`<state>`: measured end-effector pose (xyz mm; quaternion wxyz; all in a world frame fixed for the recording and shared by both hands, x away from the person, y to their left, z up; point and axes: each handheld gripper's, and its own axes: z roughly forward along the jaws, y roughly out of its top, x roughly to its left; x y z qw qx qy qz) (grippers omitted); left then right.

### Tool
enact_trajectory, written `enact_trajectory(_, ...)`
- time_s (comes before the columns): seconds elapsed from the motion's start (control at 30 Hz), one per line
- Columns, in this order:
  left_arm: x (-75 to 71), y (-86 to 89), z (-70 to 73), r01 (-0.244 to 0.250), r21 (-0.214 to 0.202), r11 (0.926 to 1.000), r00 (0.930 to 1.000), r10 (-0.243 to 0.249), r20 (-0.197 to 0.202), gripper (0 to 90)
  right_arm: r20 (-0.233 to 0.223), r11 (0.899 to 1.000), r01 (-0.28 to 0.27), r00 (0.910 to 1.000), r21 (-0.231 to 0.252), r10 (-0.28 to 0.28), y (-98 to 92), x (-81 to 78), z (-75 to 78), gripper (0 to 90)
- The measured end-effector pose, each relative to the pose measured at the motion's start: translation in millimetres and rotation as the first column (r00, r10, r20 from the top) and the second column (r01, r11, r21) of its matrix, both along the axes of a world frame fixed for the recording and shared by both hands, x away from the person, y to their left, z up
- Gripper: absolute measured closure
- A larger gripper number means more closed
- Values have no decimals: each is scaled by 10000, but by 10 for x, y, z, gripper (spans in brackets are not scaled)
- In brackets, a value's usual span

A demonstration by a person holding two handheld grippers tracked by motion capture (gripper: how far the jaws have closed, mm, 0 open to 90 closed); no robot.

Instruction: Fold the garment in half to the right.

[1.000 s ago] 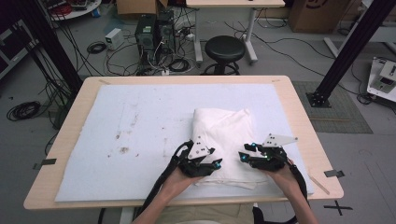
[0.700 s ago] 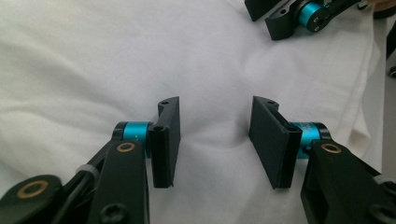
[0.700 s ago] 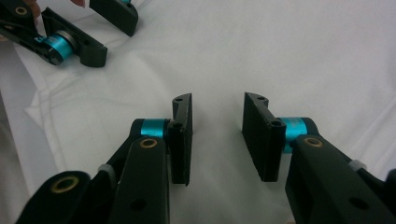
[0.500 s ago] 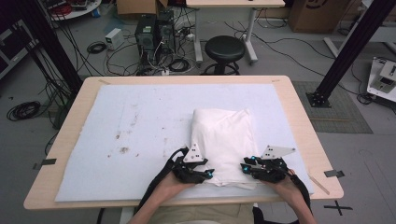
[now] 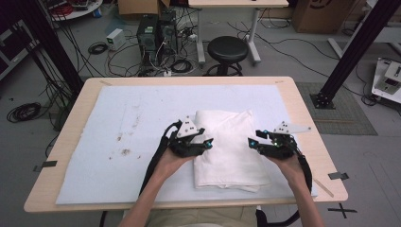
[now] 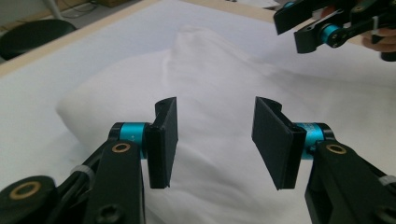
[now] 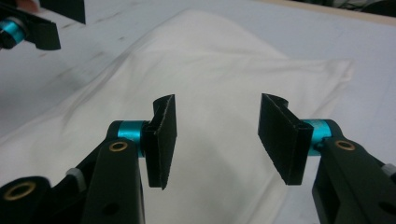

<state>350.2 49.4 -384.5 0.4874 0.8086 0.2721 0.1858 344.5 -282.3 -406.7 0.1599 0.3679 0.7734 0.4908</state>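
Observation:
A folded white cloth [image 5: 230, 146] lies flat on the pale blue mat [image 5: 123, 113], right of the middle. My left gripper [image 5: 209, 142] hovers at the cloth's left edge, open, with nothing between its pads. My right gripper [image 5: 250, 142] hovers at the cloth's right edge; its jaws have just been opening and nothing is between them. In the left gripper view the open left gripper [image 6: 215, 140] faces the cloth [image 6: 210, 79], with the right gripper [image 6: 299, 28] beyond it. In the right gripper view the open right gripper [image 7: 217, 137] stands over the cloth [image 7: 210, 60], and the left gripper [image 7: 37, 23] shows at the top left.
The mat covers most of the wooden table [image 5: 302, 109]. Brown stains [image 5: 124, 142] mark the mat left of the cloth. A black stool [image 5: 228, 49], computer boxes and cables stand on the floor beyond the far edge.
Both grippers first drew toward the near edge at the cloth's sides, then moved up and away from it. The cloth, bulged half a second ago, now lies flatter and reaches nearer the person.

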Motion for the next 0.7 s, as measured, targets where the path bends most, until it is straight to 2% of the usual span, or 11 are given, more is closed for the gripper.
enact_trajectory(0.1,268,-49,-20,-589,-212,9980,9981,584,-217,507,39,9986,519,9986,78,-519,19,207,42,490)
enact_trajectory(0.17,441,-90,-45,-747,-196,9970,9965,739,-380,509,-1,9972,746,9972,69,-746,43,352,50,495)
enact_trajectory(0.27,685,-141,-79,-1038,-242,9943,9924,1020,-683,510,-91,9968,805,9967,-9,-805,103,555,35,508)
enact_trajectory(0.37,869,-197,-130,-1117,-65,9937,9900,1107,-878,521,-134,9965,730,9972,-410,-737,203,714,-8,508)
enact_trajectory(0.43,954,-233,-195,-996,39,9950,9896,995,-1041,531,-179,9956,627,9978,-693,-641,269,794,-57,521)
enact_trajectory(0.5,1005,-245,-267,-1073,224,9940,9874,1092,-1145,540,-175,9944,594,9980,-875,-611,316,845,-126,531)
enact_trajectory(0.57,1041,-239,-322,-1226,290,9920,9842,1253,-1254,546,-460,9912,583,9969,-1184,-641,341,881,-202,542)
enact_trajectory(0.67,1101,-220,-405,-1829,708,9806,9736,1906,-1256,559,-737,9840,544,9950,-1695,-677,358,912,-295,568)
enact_trajectory(0.7,1120,-204,-429,-1910,751,9787,9699,1999,-1392,558,-773,9828,538,9947,-1768,-684,360,915,-314,576)
